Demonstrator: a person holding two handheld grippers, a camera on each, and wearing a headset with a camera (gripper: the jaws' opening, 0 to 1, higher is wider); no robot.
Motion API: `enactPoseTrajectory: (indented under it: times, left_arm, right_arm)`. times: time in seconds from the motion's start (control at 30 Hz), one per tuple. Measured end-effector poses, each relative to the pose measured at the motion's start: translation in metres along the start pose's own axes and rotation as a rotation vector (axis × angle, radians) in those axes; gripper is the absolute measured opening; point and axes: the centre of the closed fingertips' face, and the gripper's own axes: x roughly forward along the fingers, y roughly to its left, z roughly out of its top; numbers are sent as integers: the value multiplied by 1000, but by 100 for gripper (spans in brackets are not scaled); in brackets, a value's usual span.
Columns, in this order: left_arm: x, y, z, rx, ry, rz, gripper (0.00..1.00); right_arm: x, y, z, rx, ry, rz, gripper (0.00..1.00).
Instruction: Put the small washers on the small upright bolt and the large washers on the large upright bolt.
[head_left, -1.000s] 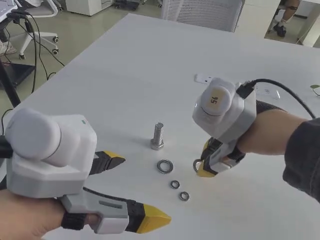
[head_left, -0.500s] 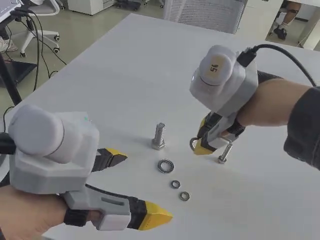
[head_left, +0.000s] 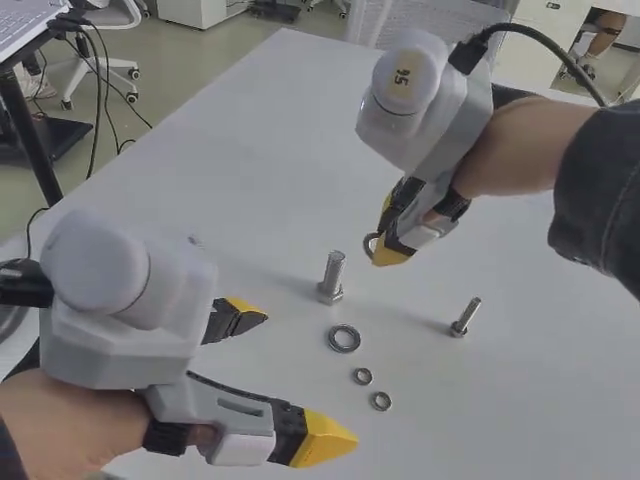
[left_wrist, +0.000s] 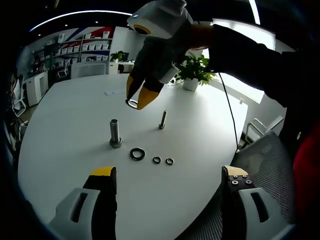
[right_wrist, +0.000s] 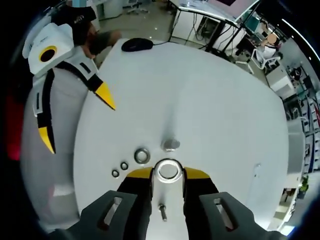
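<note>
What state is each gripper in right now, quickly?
Left gripper: open, holding nothing.
Right gripper: shut on a large washer, raised near the large bolt.

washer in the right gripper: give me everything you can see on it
The held washer is a flat, silvery metal ring with a round hole, plain and shiny, apparently the larger size. Its edges are pinched between the yellow tips of the right gripper, which holds it clear of the white table. In the right gripper view its face is turned to the camera. It hangs close to the top of the large upright bolt, not yet on it. Nothing else touches it.
</note>
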Motion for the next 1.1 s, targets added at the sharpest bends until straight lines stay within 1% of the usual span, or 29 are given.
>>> enactPoseTrajectory:
  times: [0.1,0.33,0.5,0.6,0.9,1.1]
  left_arm:
    - [0,0,-1,0,1,1,86]
    - [-1,1,-2,-6,0,5,86]
    - [-2,2,-2,-10,-4,6,86]
    - [-2,3,-3,-11,-3,7,86]
    - [-2,3,-3,-16,-5,9,86]
    - [-1,3,-4,-18,-2,8,86]
  right_arm:
    - [4,-3,5,-19,11,3,23]
    - [10,-5,18,-48,13,18,23]
    - [18,-8,23,-67,22,29,23]
    - [21,-7,25,-76,26,38,23]
    - [36,-6,21,-88,59,64,23]
    - [41,-5,20,-87,66,74,23]
